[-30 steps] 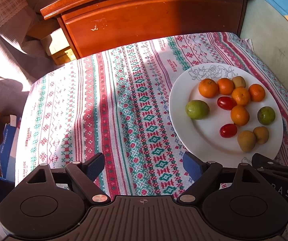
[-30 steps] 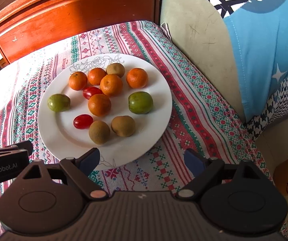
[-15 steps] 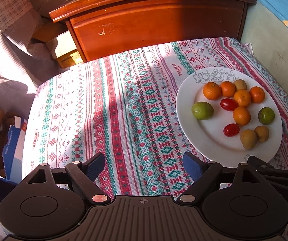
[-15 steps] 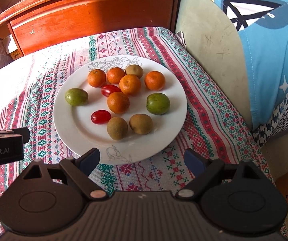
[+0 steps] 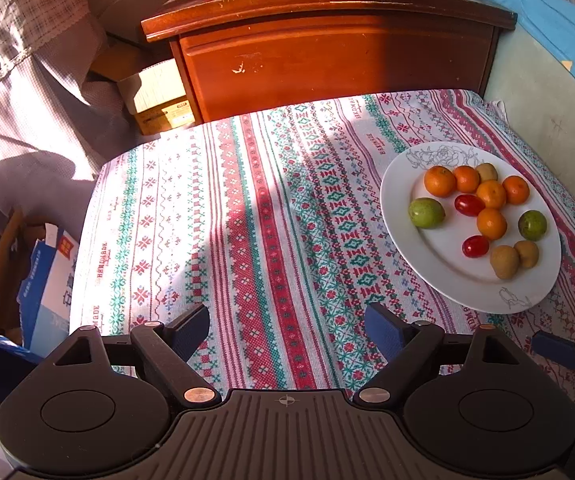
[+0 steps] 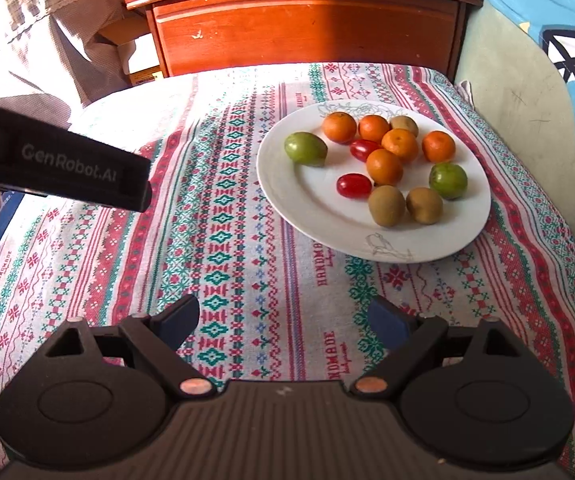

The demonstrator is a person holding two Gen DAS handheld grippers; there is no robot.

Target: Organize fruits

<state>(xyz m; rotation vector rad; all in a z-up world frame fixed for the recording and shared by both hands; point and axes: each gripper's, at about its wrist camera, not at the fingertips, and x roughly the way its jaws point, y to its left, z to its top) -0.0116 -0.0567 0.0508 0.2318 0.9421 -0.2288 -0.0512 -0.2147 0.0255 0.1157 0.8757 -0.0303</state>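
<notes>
Both tongs are drawing back from the plate point(image 6: 287, 200), which is now sitting farther up and to the right in each wrist view, with more patterned cloth showing in front. The right tongs point(image 6: 283, 320) are standing spread and empty, hanging over bare cloth short of the plate's near rim; the left tongs point(image 5: 287, 330) are likewise spread and empty, well to the plate's left. The surface is wearing a woven tablecloth point(image 6: 223, 240), soft and striped in red and green.

On the glossy white plate the fruit is lying loose: five small oranges point(image 6: 384, 166) clustered toward the far side, two cherry tomatoes point(image 6: 353, 185), two green round fruits point(image 6: 305, 149) and three fuzzy kiwis point(image 6: 386, 205), some touching. All look light and round, so they are likely to roll on the slick glaze. The tomatoes look thin-skinned and squashable, wanting a gentle pinch across the middle; the kiwis' fuzz should grip better. Beyond the cloth, a polished wooden cabinet point(image 6: 307, 32) is standing.
</notes>
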